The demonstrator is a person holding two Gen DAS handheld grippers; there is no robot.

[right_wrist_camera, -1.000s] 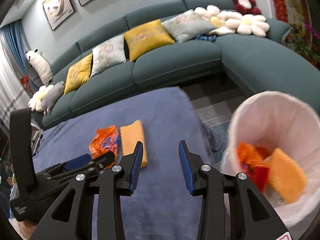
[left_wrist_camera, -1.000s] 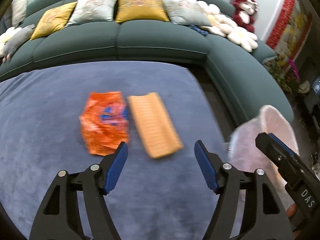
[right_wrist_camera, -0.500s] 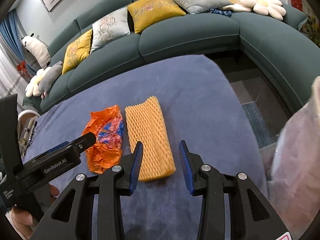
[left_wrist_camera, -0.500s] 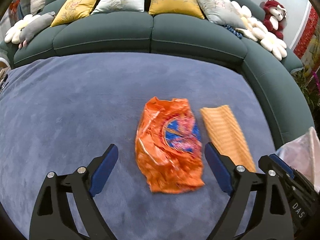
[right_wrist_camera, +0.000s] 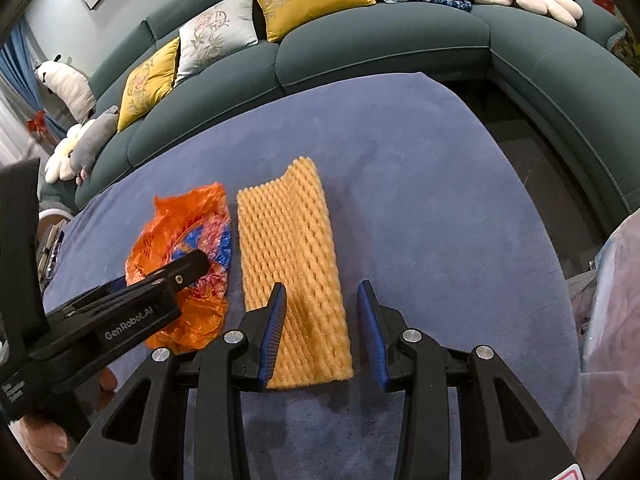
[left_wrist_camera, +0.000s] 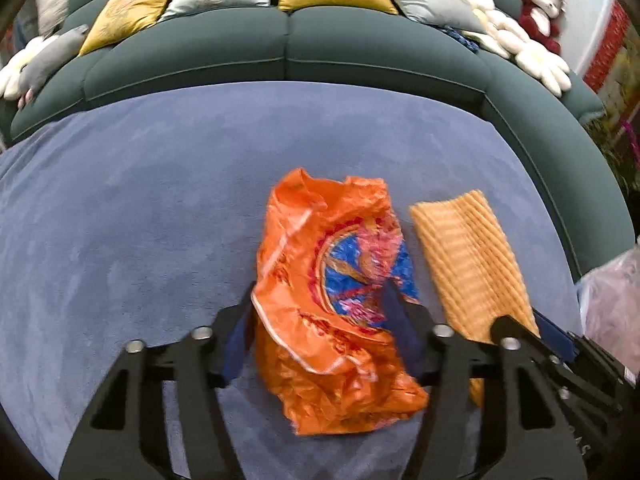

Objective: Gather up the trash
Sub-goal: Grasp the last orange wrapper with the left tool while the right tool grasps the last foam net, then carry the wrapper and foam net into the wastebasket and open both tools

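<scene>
- L gripper [left_wrist_camera: 320, 332] was wide open, fingers straddling the orange wrapper [left_wrist_camera: 336, 304]; nothing gripped yet. Wrapper lay flat, mid-rug [left_wrist_camera: 160, 200], toward the rug's right edge.
- R gripper [right_wrist_camera: 322, 328] was approx. half open over the near end of the foam net [right_wrist_camera: 292, 272]; left finger sat over the net, right finger just off its right edge. No hold.
- Net lay just right of the wrapper, close alongside; gap too small to call.
- Procedure (judged): lower L fingers to the rug, close on a raised crease; thin film may slip. R: shift right to centre the net, then close; foam should compress.
- Bin bag [right_wrist_camera: 612, 320] at rug's right edge, near R gripper.
- Sofa [left_wrist_camera: 288, 52] w/ cushions ran along the rug's far edge; no obstruction. The two grippers stood close together, so clash risk on lift.
</scene>
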